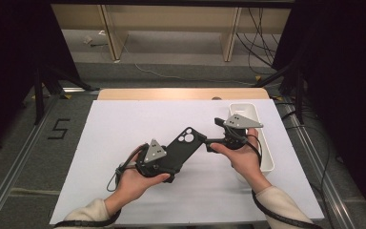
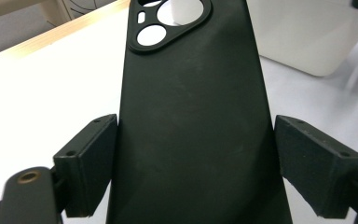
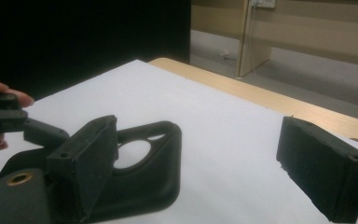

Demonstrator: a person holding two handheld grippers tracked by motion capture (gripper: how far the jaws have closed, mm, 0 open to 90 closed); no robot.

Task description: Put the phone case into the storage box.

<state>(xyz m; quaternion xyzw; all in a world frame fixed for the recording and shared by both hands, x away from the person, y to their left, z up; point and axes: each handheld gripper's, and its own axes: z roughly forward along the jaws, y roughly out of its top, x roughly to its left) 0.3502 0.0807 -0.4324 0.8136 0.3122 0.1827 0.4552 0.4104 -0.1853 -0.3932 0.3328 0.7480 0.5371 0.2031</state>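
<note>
High view: a person's 2 hands work over a white worktop [image 1: 124,124], each holding a tool. The left tool [image 1: 167,164] grips the near end of a black phone case [image 1: 183,145], which slants up and to the right above the sheet, its camera cut-outs at the far end. The right tool [image 1: 208,141] sits just beside the case's far end, its jaws pointing left toward it. A white bin [image 1: 267,143] stands on the worktop's right edge, behind the right hand.

Left tool view: the phone case [image 2: 191,121] runs up the middle between the 2 black jaws, both pads pressed against its long edges. Left tool [image 2: 196,163]: clamped on the case. The white bin [image 2: 307,37] stands beyond, at upper right.

Right tool view: the right tool [image 3: 198,163] has its jaws wide apart, holding nothing. The case's camera end [image 3: 154,172] lies at the left jaw, part of it behind that pad; whether they touch cannot be told. The other tool shows at far left.
</note>
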